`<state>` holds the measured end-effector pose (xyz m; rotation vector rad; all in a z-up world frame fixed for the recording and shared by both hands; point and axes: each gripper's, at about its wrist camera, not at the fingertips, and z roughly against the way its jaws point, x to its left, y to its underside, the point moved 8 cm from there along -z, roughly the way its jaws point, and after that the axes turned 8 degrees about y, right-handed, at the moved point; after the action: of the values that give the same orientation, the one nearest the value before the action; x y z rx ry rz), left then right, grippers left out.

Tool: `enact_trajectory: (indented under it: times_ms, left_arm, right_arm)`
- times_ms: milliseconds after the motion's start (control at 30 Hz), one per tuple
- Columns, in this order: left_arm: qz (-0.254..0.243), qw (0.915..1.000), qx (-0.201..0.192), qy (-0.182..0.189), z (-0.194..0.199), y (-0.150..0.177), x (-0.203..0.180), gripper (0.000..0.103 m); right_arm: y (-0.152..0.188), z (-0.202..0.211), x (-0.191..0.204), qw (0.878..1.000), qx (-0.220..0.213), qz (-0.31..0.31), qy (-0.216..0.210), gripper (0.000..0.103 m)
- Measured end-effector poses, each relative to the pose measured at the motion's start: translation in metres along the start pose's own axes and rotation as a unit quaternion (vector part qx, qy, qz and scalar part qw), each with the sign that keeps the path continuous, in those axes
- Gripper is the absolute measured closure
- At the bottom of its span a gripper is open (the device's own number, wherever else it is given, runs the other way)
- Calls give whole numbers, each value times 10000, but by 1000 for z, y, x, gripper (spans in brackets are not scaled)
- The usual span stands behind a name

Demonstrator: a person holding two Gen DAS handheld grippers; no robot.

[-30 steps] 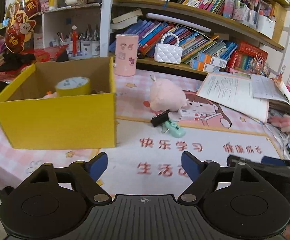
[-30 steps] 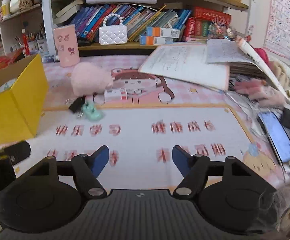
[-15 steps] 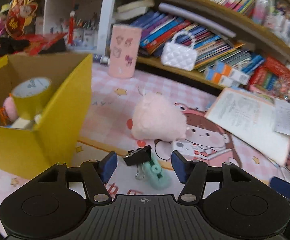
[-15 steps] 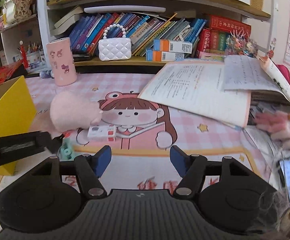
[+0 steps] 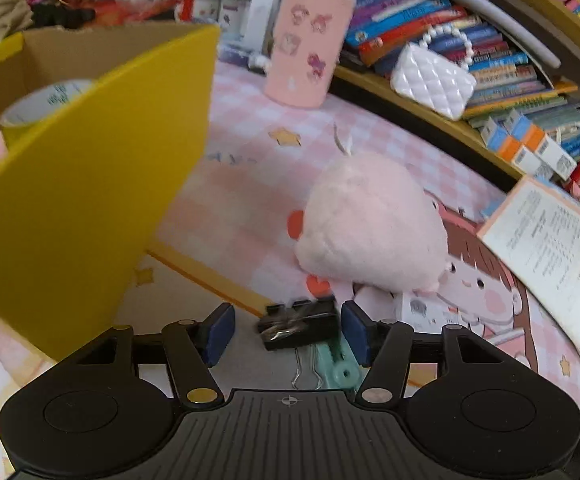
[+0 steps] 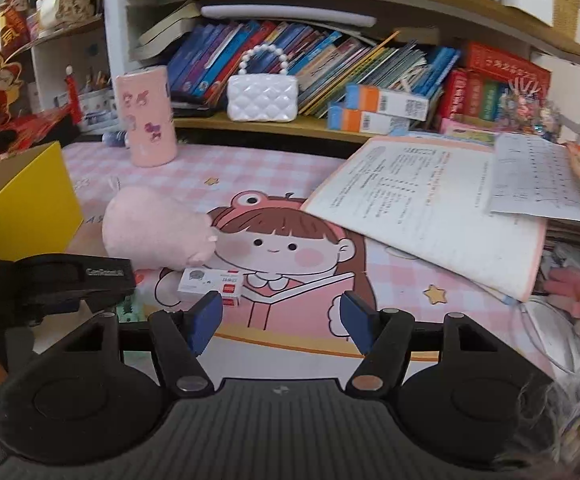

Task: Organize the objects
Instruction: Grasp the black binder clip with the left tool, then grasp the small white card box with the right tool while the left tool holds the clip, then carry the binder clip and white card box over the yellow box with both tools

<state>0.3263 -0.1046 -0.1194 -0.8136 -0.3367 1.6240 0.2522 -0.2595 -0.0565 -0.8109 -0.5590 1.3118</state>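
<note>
My left gripper (image 5: 288, 334) is open, its fingers on either side of a black binder clip (image 5: 297, 326) lying on the desk mat, with a mint-green object (image 5: 337, 364) just beside it. A pink plush toy (image 5: 369, 232) lies just beyond. The yellow cardboard box (image 5: 82, 200) stands to the left, with a roll of yellow tape (image 5: 46, 100) inside. My right gripper (image 6: 282, 322) is open and empty above the mat, near a small white box (image 6: 210, 282). The plush (image 6: 154, 232) and the yellow box (image 6: 30, 204) show at its left.
A pink cup with stickers (image 5: 307, 44) and a white quilted purse (image 5: 431, 80) stand at the back by the bookshelf. An open workbook (image 6: 429, 208) covers the right of the desk. The left gripper's body (image 6: 50, 280) sits close to my right gripper's left.
My left gripper has moved forward and down until the binder clip lies between its open fingers. My right gripper has moved forward over the mat towards the small white box.
</note>
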Motion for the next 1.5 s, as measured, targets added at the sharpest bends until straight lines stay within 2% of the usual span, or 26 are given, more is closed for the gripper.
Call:
enact_trajectory:
  times_ms: [67, 100, 233, 367, 433, 600, 767, 833, 867, 933, 1133, 1500]
  left_arm:
    - [-151, 9998, -37, 158, 2, 3, -5, 61]
    - [-178, 9997, -46, 190, 4, 3, -7, 61]
    - [-407, 9988, -228, 111, 21, 1, -6, 61]
    - [-551, 9975, -394, 219, 48, -2, -4, 61]
    - [-799, 9954, -466, 234, 60, 2, -4, 61]
    - [-1108, 9930, -318, 257, 85, 24, -1, 61]
    - [-1295, 9903, -380, 345, 103, 32, 0, 61]
    - [-1315, 9898, -405, 363, 107, 33, 1, 61]
    - [-1314, 9897, -428, 379, 110, 33, 1, 61]
    - [-1284, 9898, -460, 410, 114, 33, 4, 61]
    - [-1101, 9913, -455, 562, 124, 39, 14, 61]
    - [-747, 9922, -635, 765, 155, 46, 57, 61]
  right_arm:
    - [1, -5, 2, 10000, 47, 14, -69, 39]
    - [1, -7, 3, 9999, 65, 26, -94, 39]
    - [1, -17, 10, 9997, 89, 101, -222, 39]
    - [3, -30, 20, 9990, 86, 249, -354, 36]
    - [5, -41, 28, 9983, 172, 340, -439, 35]
    - [2, -65, 47, 9969, 221, 488, -571, 35]
    - [0, -85, 66, 9955, 293, 603, -667, 34]
    - [3, -93, 72, 9950, 386, 678, -629, 38]
    - [4, -95, 73, 9950, 395, 654, -640, 46]
    - [3, -94, 73, 9952, 351, 604, -691, 49]
    - [2, -69, 67, 9961, 185, 642, -581, 50]
    - [15, 30, 74, 9983, 142, 239, -520, 49]
